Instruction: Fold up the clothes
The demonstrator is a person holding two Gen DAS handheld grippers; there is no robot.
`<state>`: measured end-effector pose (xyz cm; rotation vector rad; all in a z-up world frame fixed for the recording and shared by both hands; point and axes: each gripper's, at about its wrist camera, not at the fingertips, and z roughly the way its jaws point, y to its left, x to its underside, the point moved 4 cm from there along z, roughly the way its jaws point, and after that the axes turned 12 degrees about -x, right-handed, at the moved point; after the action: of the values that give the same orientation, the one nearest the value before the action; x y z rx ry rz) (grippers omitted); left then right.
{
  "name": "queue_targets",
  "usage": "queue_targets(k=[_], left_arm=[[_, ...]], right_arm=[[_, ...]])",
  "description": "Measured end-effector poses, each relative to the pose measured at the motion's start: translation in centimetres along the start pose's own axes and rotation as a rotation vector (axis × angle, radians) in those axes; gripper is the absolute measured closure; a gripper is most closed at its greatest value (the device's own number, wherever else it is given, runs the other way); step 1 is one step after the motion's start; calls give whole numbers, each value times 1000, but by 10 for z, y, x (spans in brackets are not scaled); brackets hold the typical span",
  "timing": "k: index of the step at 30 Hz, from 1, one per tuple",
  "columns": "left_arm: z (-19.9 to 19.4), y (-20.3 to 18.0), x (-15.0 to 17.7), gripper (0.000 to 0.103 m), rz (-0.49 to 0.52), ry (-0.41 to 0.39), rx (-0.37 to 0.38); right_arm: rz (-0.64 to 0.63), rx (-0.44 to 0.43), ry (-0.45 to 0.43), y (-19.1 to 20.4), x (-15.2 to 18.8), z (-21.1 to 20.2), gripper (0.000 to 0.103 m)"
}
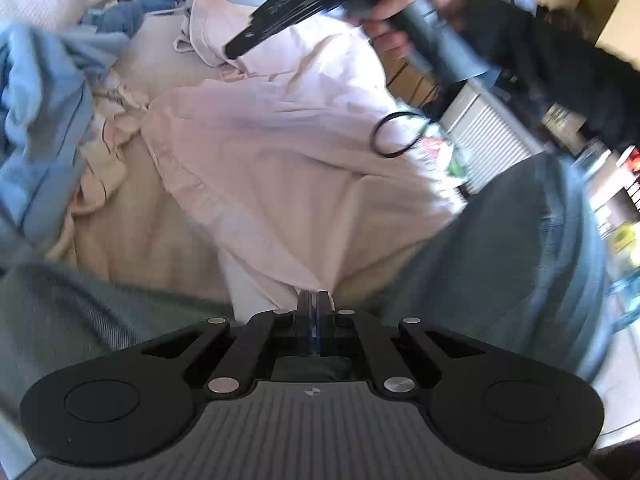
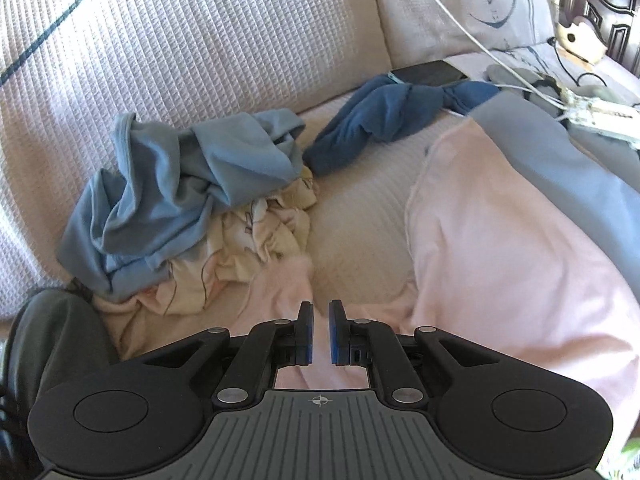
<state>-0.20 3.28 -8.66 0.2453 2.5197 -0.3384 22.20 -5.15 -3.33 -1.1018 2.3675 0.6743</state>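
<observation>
Your left gripper has its jaws pressed together at the near hem of the pink garment; whether cloth is caught between them you cannot tell. Your right gripper stands slightly apart, gripping nothing, just above the pink garment on the sofa, with a blue shirt crumpled to the left.

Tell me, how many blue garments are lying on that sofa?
2: a crumpled light blue garment on the cream clothes, and a twisted dark blue garment farther back; others may be hidden.
</observation>
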Motion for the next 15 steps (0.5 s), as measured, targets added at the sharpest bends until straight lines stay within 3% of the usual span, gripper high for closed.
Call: queue_targets(k=[2,5,15], left_arm=[[-4,5,7,102,-18,14,1],[3,8,12,102,-25,36,-37],[7,3,16,102,-46,41,25]], right_arm=[[8,-22,3,-3,-7,12,93],[25,-30,25,-7,-15,35,75],[-92,-16,220,12,-13,97,75]])
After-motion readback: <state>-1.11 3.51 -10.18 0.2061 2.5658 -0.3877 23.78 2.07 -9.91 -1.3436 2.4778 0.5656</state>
